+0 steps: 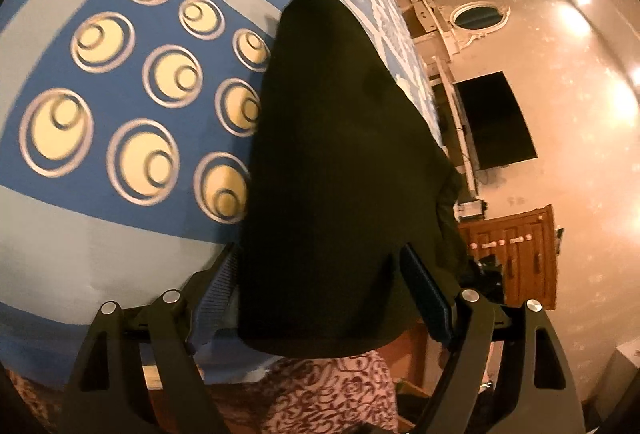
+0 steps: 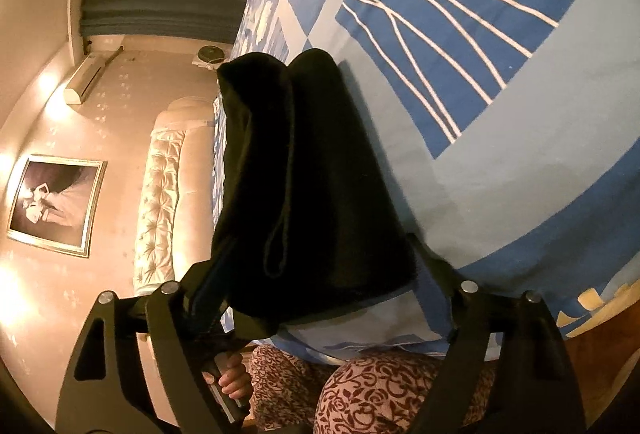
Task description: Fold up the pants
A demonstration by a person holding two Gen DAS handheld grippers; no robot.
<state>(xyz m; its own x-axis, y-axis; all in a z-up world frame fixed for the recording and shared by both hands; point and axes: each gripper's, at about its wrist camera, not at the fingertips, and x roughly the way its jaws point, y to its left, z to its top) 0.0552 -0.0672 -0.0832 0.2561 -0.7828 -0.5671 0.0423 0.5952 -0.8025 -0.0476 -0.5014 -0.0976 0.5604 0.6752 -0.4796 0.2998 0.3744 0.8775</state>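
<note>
Left wrist view: black pants (image 1: 340, 170) folded long on the blue bedspread (image 1: 80, 242), near end between spread left claw (image 1: 320, 298), unpinched. Right claw (image 2: 316, 298) likewise spread. Probably soft, light, floppy; best pinched at the near corners.

No readable text, label, brand or number shows in either view.

Two black angular finger arms with silver round screws are seen on the left gripper (image 1: 320, 298) and the right gripper (image 2: 316, 298), with blue ribbed pads (image 1: 426, 298). At the lower centre, pink trousers (image 2: 380, 390) patterned with maroon scrolls are worn.
</note>
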